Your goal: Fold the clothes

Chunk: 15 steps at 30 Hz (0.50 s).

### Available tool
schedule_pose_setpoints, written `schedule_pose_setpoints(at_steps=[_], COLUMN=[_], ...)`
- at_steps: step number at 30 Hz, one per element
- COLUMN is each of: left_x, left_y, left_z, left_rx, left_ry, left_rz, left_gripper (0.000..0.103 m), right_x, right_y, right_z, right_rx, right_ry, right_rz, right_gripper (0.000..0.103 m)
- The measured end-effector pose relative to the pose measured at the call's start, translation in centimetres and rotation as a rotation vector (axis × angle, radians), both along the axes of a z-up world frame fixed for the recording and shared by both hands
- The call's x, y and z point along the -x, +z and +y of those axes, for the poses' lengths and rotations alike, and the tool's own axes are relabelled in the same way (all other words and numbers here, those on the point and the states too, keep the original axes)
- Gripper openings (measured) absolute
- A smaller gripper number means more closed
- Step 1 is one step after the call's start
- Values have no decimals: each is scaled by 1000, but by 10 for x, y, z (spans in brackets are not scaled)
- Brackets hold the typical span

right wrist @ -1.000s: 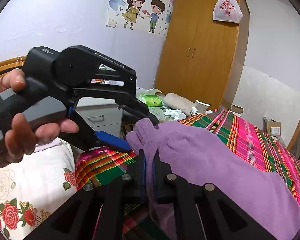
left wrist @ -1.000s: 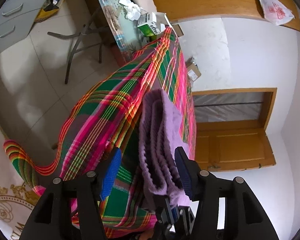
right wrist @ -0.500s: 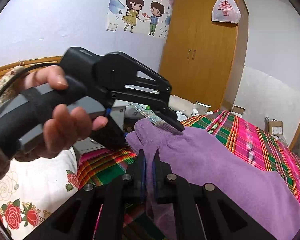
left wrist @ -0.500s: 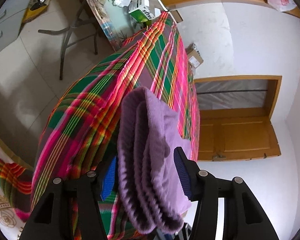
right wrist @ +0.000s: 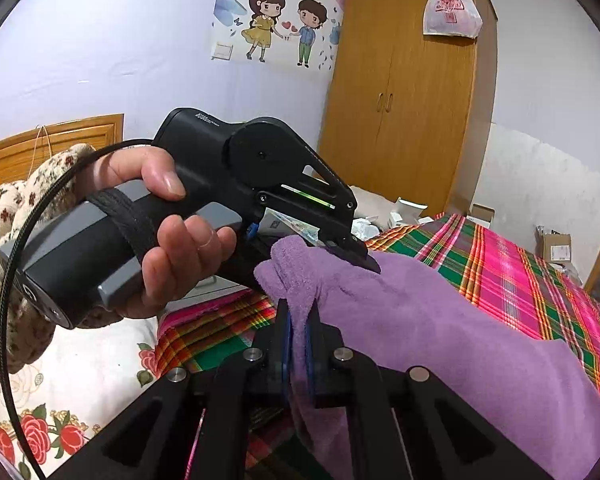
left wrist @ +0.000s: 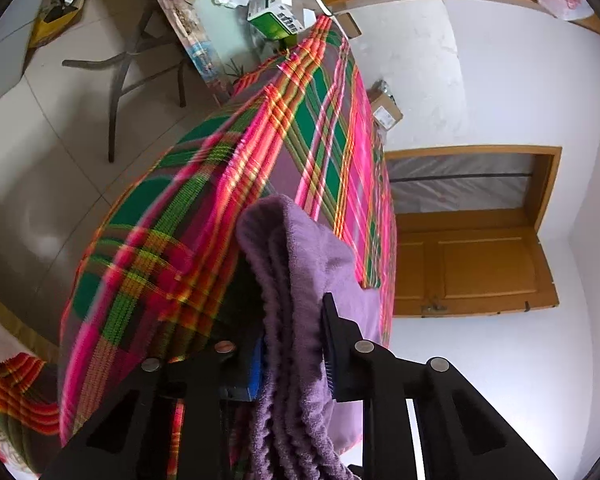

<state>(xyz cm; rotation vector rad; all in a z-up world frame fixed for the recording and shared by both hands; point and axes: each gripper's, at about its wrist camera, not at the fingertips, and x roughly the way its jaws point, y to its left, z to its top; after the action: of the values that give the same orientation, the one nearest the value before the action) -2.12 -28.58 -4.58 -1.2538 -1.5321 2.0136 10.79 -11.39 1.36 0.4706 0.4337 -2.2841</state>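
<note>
Purple fleece garment point(right wrist: 440, 320) being held up over the plaid-covered bed point(right wrist: 520, 272), pinched by both grippers.

The garment's bunched, layered edge is sitting between the two tools, while the rest of it is draping down onto the bright pink and green plaid bedspread point(left wrist: 204, 216). The right gripper point(right wrist: 298, 332) is clenching a fold of the fleece, its jaws pressed tight on the cloth. The left gripper point(left wrist: 292, 344) is grasping the same thick edge just beside it, its jaws closed onto the stacked layers. A hand point(right wrist: 172, 248) in a floral sleeve point(right wrist: 8, 232) is squeezing the left tool's grey handle. Behind them a wooden wardrobe point(right wrist: 404, 92) is standing against the wall, with a plastic bag point(right wrist: 452, 8) hanging at its top.
</note>
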Motion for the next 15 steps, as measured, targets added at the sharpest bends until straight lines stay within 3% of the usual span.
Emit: schedule_pose_setpoints(at_steps=[15], left_x=[0], left_y=[5], left_z=[-10], left_rx=[70], left_ry=[29], left_rz=[75], left_gripper=[19], right_x=[11], right_y=[0], right_z=[-20], right_rx=[8], right_ry=[2], right_rz=[-49], right_gripper=[6])
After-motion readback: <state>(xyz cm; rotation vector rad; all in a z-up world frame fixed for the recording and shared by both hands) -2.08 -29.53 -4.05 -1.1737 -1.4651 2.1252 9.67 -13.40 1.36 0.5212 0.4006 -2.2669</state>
